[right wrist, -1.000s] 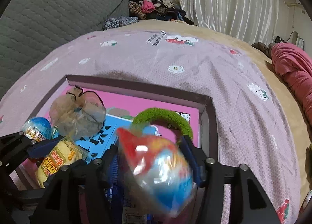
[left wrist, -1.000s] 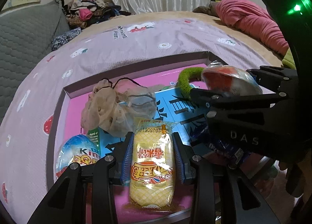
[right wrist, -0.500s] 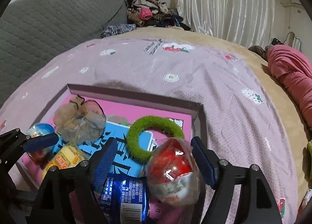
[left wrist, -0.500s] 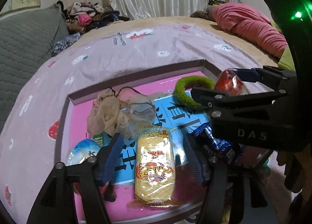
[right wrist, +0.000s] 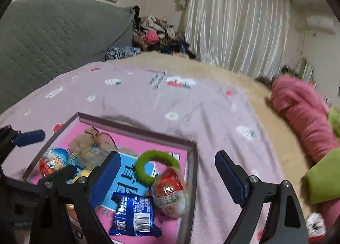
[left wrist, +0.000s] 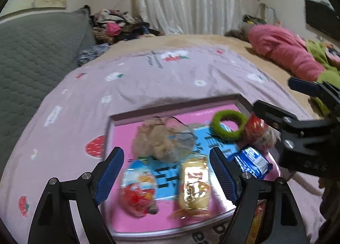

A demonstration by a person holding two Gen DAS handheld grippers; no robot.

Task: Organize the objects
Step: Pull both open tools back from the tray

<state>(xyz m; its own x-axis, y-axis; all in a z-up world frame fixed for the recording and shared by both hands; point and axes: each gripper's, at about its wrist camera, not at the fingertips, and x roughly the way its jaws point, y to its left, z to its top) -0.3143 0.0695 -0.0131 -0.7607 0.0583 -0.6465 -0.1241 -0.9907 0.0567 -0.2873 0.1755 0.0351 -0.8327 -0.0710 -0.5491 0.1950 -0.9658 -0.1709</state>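
Note:
A shallow pink box (left wrist: 119,135) (right wrist: 136,126) lies on the bed. In it lie a yellow snack pack (left wrist: 194,184), a blue-and-red egg toy (left wrist: 138,188) (right wrist: 54,161), a beige scrunchie (left wrist: 161,139) (right wrist: 91,146), a green ring (left wrist: 228,124) (right wrist: 156,165), a red egg toy (left wrist: 257,131) (right wrist: 171,193) and a blue wrapper (left wrist: 250,162) (right wrist: 133,216). My left gripper (left wrist: 166,177) is open and empty above the box's near edge. My right gripper (right wrist: 167,178) is open and empty above the box's right side.
The bed has a pink patterned sheet (left wrist: 148,78). A grey padded headboard (left wrist: 31,57) is at the left. A pink garment (left wrist: 284,50) (right wrist: 301,112) and green cloth (right wrist: 320,178) lie at the right. A clothes pile (left wrist: 114,25) and white curtains (right wrist: 231,29) are behind.
Both grippers opened, letting go of the yellow snack pack and the red egg toy, which now lie in the box. Both grippers then drew back and up.

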